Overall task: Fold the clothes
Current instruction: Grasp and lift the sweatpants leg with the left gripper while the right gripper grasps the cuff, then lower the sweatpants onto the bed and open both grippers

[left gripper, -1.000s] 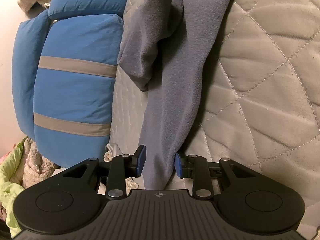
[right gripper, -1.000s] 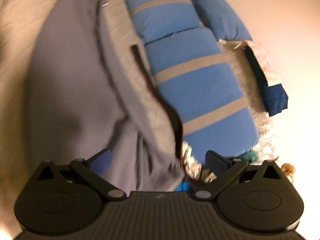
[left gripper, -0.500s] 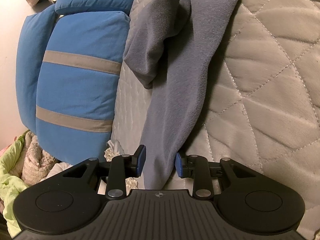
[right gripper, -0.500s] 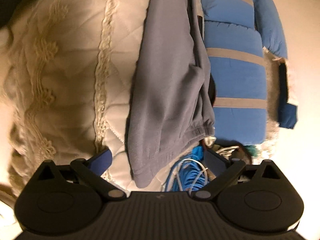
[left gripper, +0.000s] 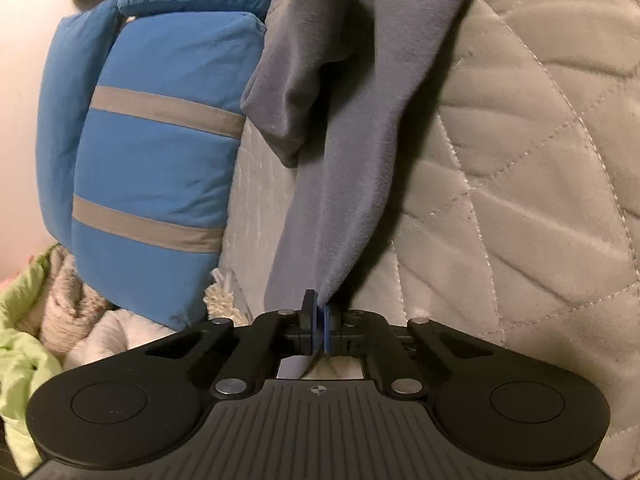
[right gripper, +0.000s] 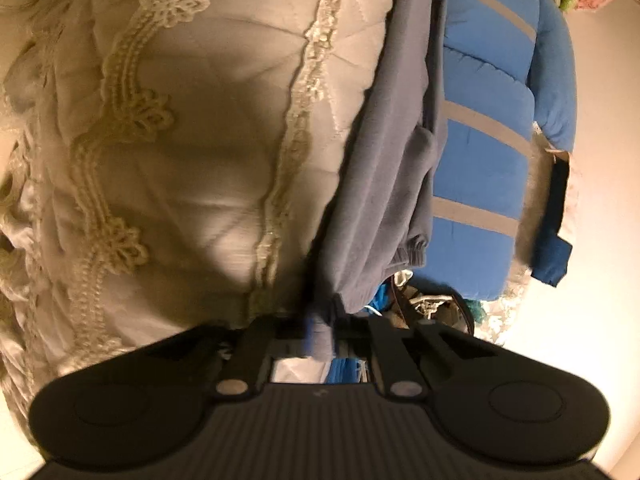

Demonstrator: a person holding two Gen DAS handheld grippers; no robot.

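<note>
Now each hand-held gripper, left and right, earlier apart, clamps the grey garment.

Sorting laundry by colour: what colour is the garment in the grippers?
Plain grey garment, clearest in the left wrist view.

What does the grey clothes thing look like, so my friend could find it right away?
Look at the cream quilted bedspread covering the bed. Along its edge, next to the big blue pillow with grey stripes, lies a long soft grey garment with a gathered elastic cuff. It is the only plain grey fleecy thing, and both the left gripper and the right gripper pinch it.
</note>
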